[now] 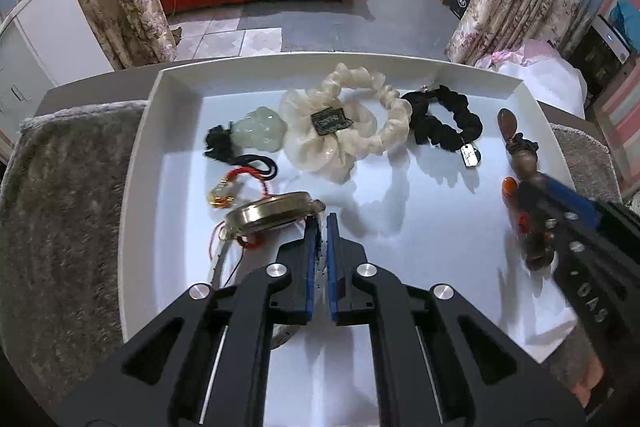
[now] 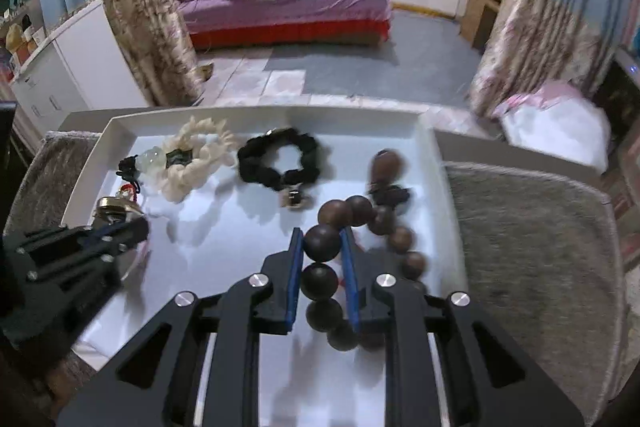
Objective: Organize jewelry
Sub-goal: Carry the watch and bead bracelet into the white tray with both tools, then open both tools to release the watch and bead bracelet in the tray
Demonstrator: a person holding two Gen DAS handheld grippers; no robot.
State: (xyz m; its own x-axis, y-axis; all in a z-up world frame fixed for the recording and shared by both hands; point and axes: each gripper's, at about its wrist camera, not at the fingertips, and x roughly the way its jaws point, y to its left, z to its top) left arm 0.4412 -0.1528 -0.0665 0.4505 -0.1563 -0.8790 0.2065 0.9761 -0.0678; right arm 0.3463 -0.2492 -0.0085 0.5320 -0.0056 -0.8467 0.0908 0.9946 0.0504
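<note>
Grey plush covers my bench (image 2: 532, 227) under the white tray (image 1: 536, 131); right tool (image 2: 320, 247) pinches wooden beads (image 2: 322, 243), left tool (image 1: 323, 227) nearly pressed together beside a pocket watch (image 1: 272, 213).

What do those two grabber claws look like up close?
Both look alike. The left gripper and right gripper are black angular plastic frames with long slots, round silver bolts, and two flat fingers lined with blue pads. Pale lettering marks the right gripper's side.
</note>
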